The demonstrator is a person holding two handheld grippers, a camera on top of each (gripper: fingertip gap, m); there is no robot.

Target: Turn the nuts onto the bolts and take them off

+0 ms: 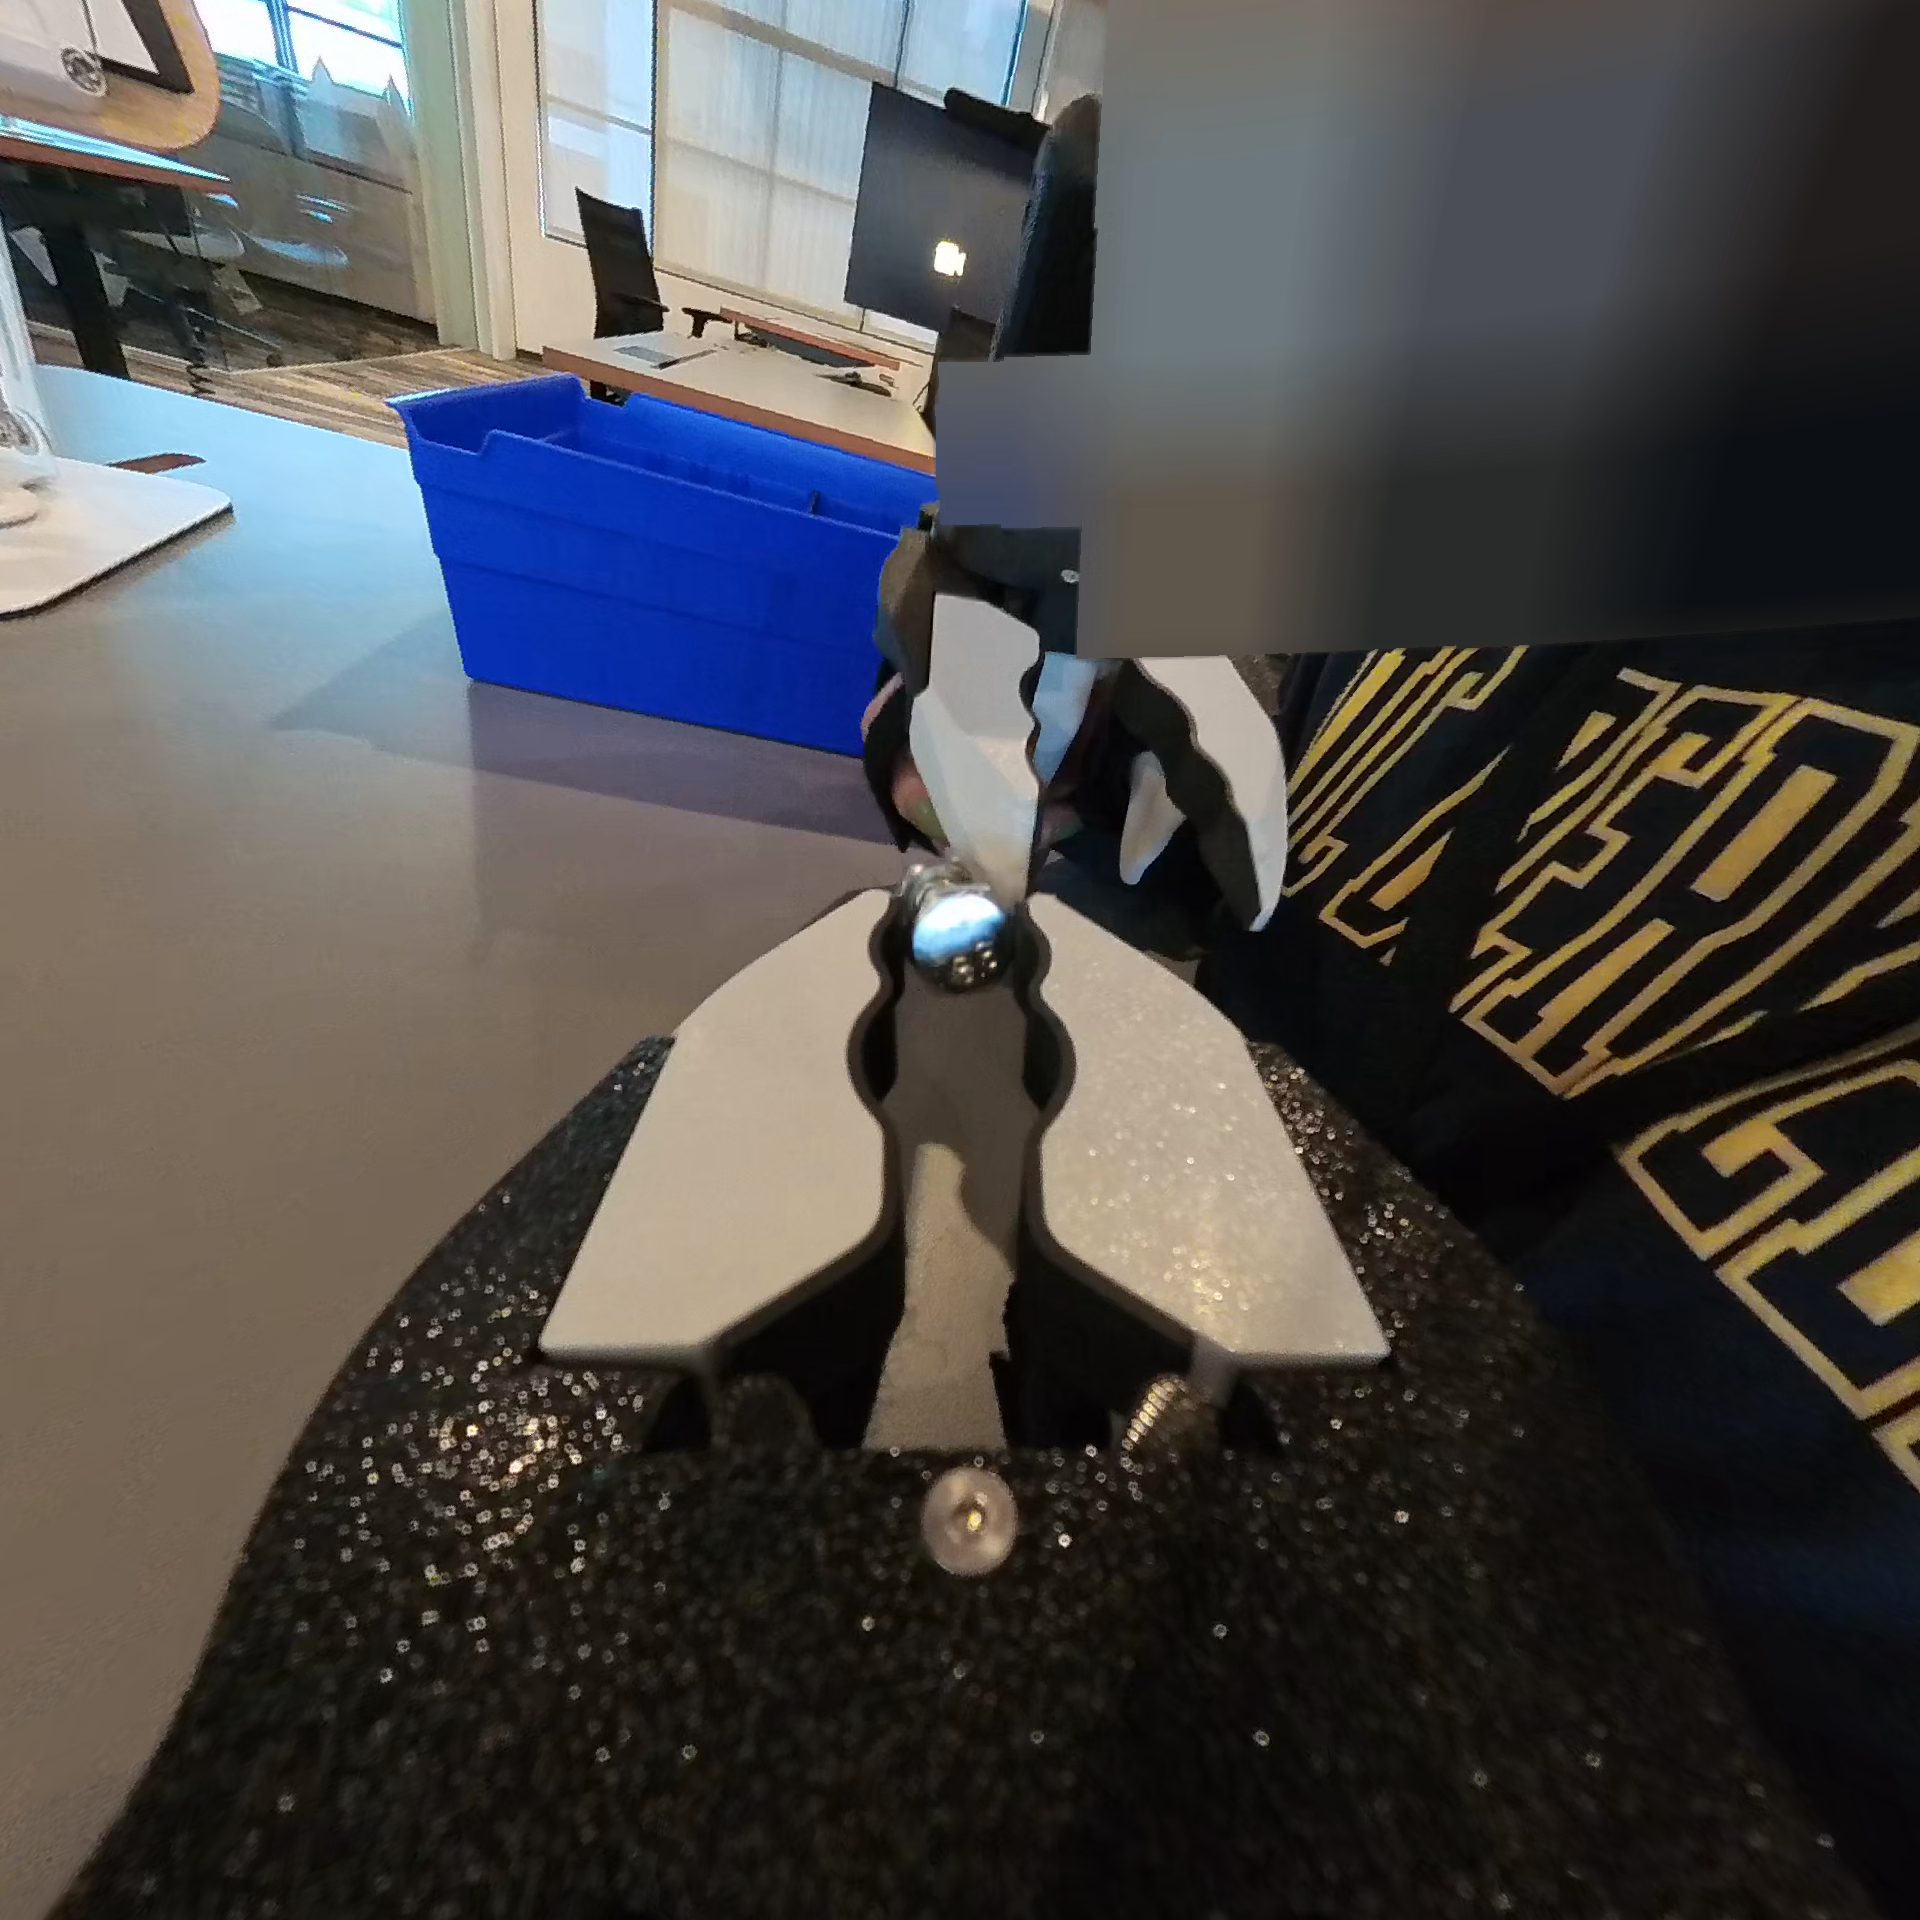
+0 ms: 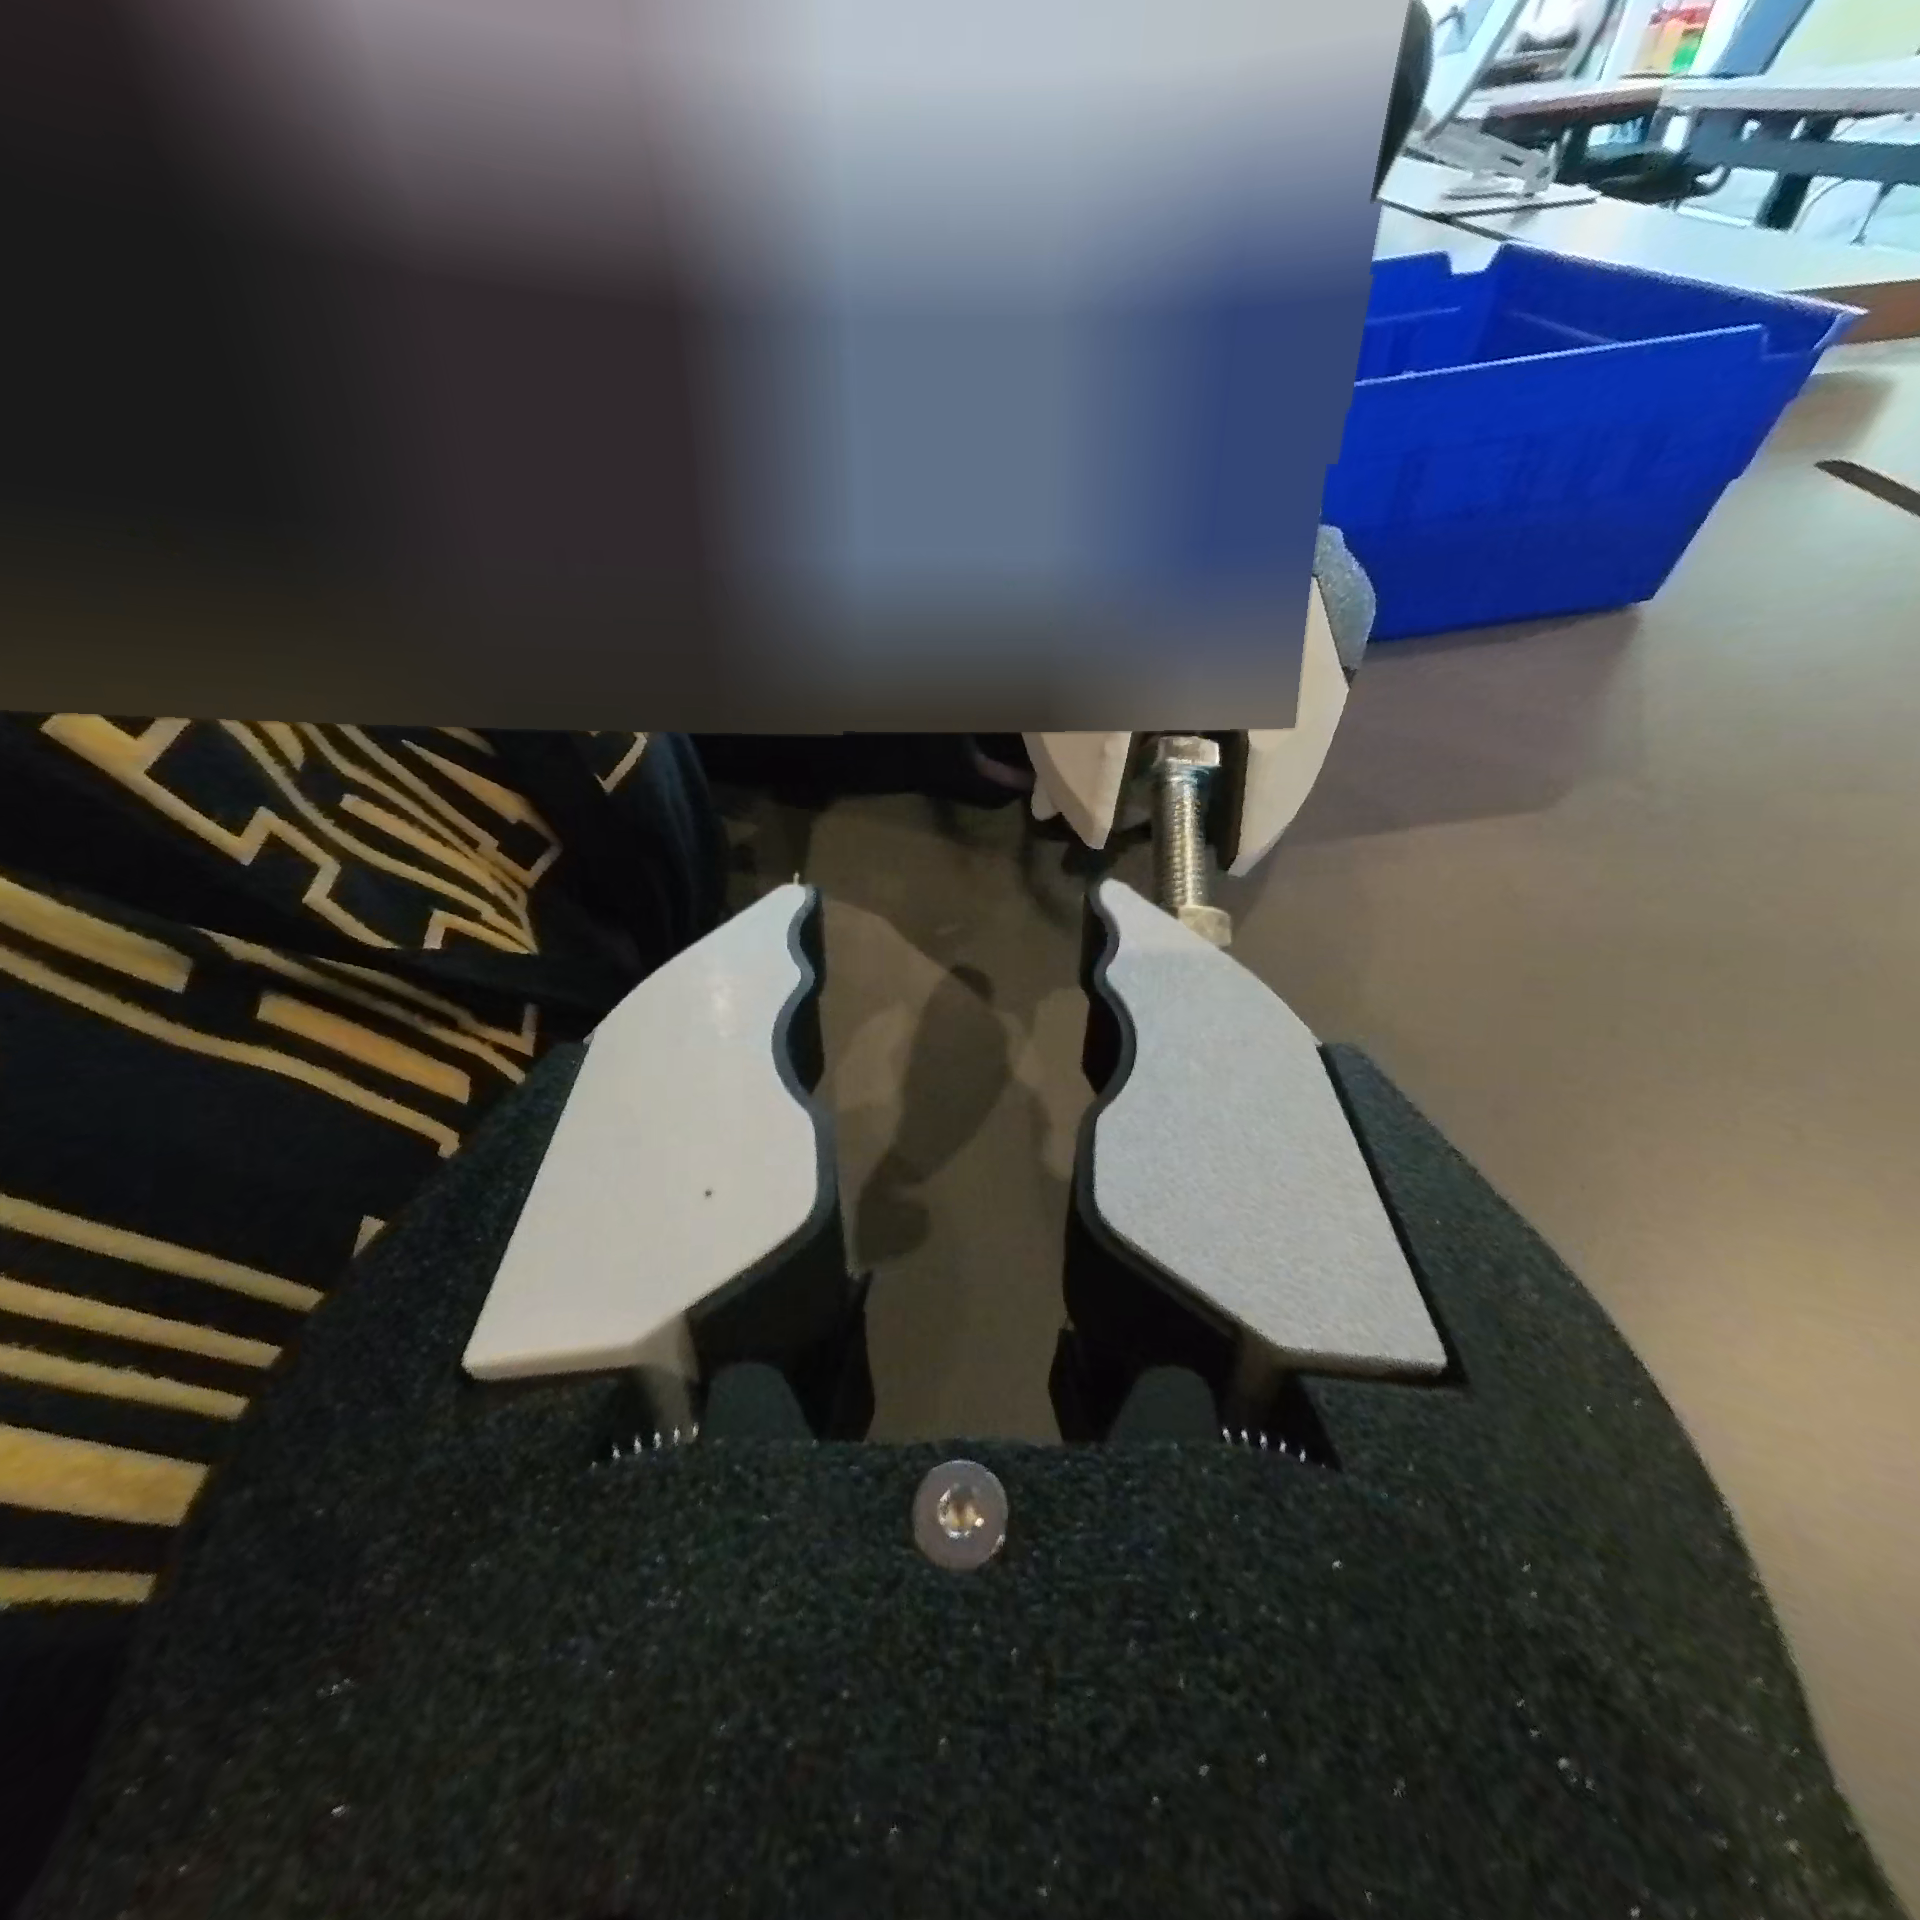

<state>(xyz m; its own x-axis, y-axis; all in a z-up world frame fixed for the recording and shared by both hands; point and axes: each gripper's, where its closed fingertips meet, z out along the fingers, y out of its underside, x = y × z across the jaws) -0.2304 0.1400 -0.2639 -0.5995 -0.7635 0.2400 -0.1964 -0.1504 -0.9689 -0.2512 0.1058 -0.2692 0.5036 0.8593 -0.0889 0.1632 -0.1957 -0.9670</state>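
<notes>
Over grey table | left claw (image 1: 954,951) pinches shiny threaded bolt (image 1: 956,951) | right claw (image 2: 951,914) agape

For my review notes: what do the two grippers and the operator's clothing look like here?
Both the left gripper and right gripper have light grey, wavy-edged fingers with black inner pads, on black speckled bodies with a silver screw. The person wears a dark top with yellow line patterns.

Shiny metal bolt (image 1: 954,948), glossy blue plastic bin (image 1: 644,561), matt grey table (image 1: 260,935).
</notes>
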